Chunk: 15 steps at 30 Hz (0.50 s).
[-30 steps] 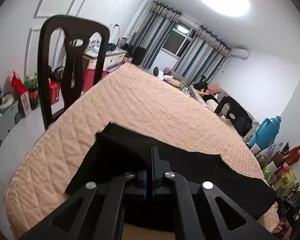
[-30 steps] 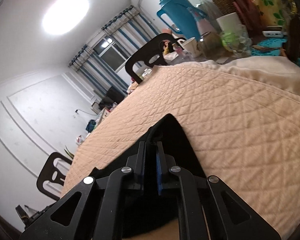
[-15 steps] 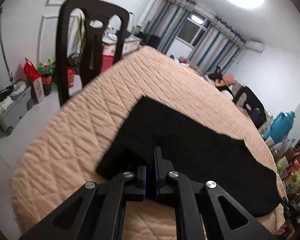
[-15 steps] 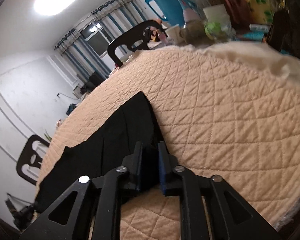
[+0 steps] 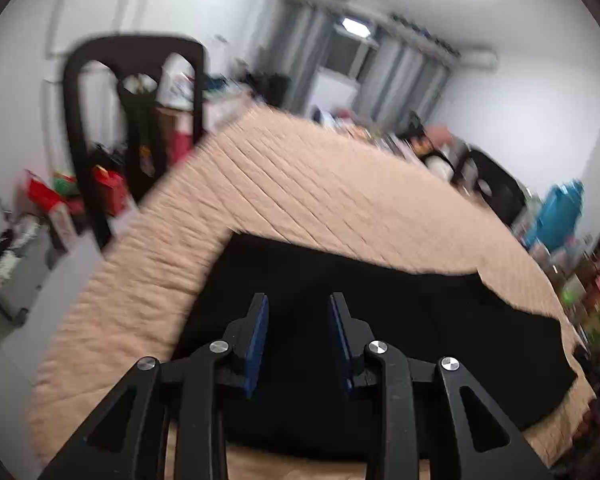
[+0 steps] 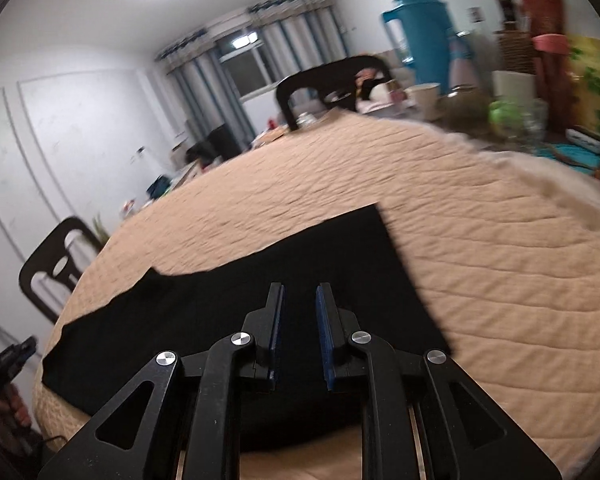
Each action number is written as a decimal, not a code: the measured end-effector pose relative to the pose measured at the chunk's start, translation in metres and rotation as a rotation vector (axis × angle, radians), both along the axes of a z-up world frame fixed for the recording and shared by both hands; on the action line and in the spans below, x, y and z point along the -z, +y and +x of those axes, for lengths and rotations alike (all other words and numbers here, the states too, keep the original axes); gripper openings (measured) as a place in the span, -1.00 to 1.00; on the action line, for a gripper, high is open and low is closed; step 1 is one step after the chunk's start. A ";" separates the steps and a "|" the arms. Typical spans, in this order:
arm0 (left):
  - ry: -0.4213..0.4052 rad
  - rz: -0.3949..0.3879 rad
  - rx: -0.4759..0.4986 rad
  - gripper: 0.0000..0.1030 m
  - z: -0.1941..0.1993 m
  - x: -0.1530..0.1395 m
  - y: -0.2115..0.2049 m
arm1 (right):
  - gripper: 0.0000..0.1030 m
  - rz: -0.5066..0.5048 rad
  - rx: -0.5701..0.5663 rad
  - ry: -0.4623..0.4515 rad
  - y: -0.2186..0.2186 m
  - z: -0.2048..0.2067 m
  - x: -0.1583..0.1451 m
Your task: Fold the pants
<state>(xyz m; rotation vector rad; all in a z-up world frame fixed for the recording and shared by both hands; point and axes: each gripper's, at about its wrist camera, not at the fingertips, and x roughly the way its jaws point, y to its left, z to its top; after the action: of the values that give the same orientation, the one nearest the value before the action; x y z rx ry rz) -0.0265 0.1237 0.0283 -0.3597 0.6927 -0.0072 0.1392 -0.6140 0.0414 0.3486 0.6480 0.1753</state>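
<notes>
Black soft cloth pants (image 5: 380, 320) lie flat on the peach quilted tabletop (image 5: 320, 200), long strip w/ a step-cut edge. Left hand-held gripper (image 5: 298, 320) opening, nothing pinched; right hand-held gripper (image 6: 300, 308) spread, empty. Light, limp, will sag: prob. pinch corners, e.g. 1 o'clock in right view.

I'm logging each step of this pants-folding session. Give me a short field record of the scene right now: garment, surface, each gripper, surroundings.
garment: black pants, lying flat in a long strip
surface: beige quilted cover
left gripper: jaws opening, nothing pinched, over one end of the pants
right gripper: jaws apart, nothing pinched, over the other end
surroundings: black chair at the table edge; teal thermos among clutter at the far side
image quality: motion blur in both views
</notes>
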 end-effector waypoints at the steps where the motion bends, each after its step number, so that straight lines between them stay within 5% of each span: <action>1: 0.019 -0.022 0.032 -0.36 0.008 0.005 -0.001 | -0.68 -0.003 -0.012 0.004 0.003 0.003 0.001; 6: 0.096 -0.015 0.023 -0.36 0.036 0.016 0.003 | -0.68 -0.011 -0.043 0.021 0.010 0.011 0.005; 8: 0.080 0.064 -0.045 -0.36 0.043 0.013 0.016 | -0.68 -0.009 -0.033 0.022 0.007 0.011 0.006; 10: 0.124 0.050 -0.139 -0.38 0.050 0.015 0.038 | -0.68 -0.005 -0.022 0.024 0.003 0.011 0.006; 15: -0.022 0.037 -0.073 -0.36 0.027 -0.012 0.029 | -0.68 -0.002 -0.001 0.018 0.000 0.008 0.004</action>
<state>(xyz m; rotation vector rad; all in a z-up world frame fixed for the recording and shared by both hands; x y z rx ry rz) 0.0003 0.1523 0.0407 -0.3492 0.6566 0.0709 0.1473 -0.6142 0.0377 0.3485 0.6662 0.1722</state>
